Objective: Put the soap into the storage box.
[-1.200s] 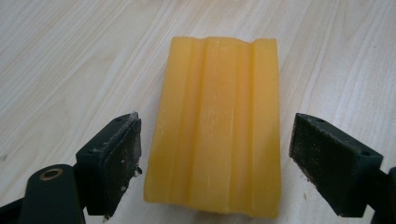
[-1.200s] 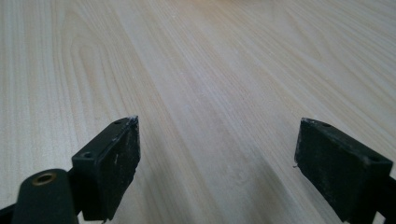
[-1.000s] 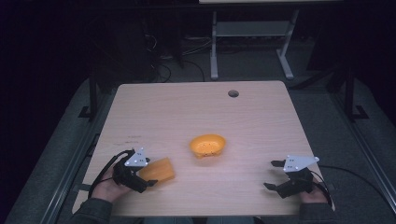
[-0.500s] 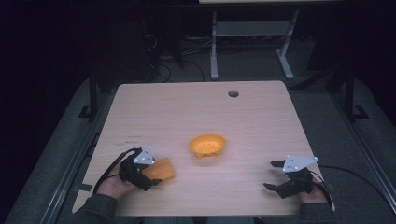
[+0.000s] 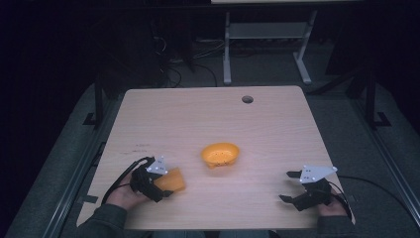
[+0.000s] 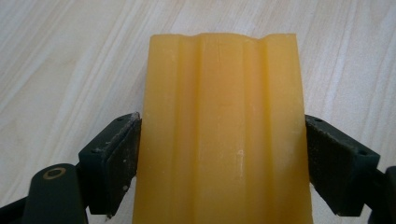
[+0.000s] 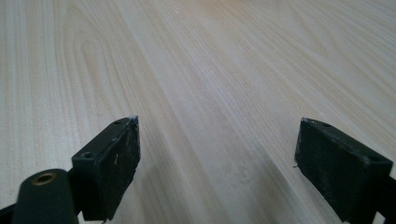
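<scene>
Left gripper (image 5: 157, 186) clamped on orange block (image 6: 224, 130), long axis along jaws; bowl (image 5: 221, 154) ahead-right, nearer it than right gripper (image 5: 292, 186), which gapes empty

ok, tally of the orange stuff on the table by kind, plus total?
Orange bowl: 1, standing apart mid-table
Orange ridged block: 1, clamped in the left gripper
Total: 2
</scene>
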Action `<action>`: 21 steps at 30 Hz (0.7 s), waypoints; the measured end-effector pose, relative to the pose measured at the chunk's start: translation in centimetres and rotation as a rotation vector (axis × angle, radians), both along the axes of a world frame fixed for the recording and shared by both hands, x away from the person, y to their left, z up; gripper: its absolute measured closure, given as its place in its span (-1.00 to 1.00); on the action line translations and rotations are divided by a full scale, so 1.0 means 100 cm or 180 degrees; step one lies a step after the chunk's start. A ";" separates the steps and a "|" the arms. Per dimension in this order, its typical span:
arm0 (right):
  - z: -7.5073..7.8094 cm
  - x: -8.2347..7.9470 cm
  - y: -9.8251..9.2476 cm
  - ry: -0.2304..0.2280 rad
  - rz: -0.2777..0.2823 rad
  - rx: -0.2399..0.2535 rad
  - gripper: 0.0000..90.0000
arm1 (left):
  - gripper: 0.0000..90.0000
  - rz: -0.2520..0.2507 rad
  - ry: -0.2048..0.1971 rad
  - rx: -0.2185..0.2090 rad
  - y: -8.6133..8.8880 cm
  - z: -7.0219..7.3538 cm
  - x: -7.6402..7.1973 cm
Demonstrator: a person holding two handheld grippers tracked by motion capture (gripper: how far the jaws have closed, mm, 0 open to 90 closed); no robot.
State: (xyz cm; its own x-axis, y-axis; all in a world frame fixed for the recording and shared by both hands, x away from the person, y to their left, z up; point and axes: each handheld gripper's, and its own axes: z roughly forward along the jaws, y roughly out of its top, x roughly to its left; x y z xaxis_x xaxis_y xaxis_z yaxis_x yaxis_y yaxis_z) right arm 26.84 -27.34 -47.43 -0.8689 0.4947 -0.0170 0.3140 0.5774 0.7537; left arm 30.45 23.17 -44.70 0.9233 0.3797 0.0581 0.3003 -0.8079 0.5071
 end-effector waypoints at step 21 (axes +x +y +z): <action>0.001 -0.001 0.000 -0.0011 0.0007 -0.0004 -0.70 | -0.55 -0.0032 0.0080 0.0028 -0.001 -0.003 0.003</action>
State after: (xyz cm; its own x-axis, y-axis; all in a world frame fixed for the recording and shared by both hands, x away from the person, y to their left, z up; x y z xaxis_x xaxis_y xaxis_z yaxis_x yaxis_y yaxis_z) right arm 26.79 -27.32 -47.37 -0.8700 0.4926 -0.0205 0.3102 0.5791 0.7540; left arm 30.71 23.03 -44.98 0.9282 0.3700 0.0381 0.3048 -0.8153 0.4923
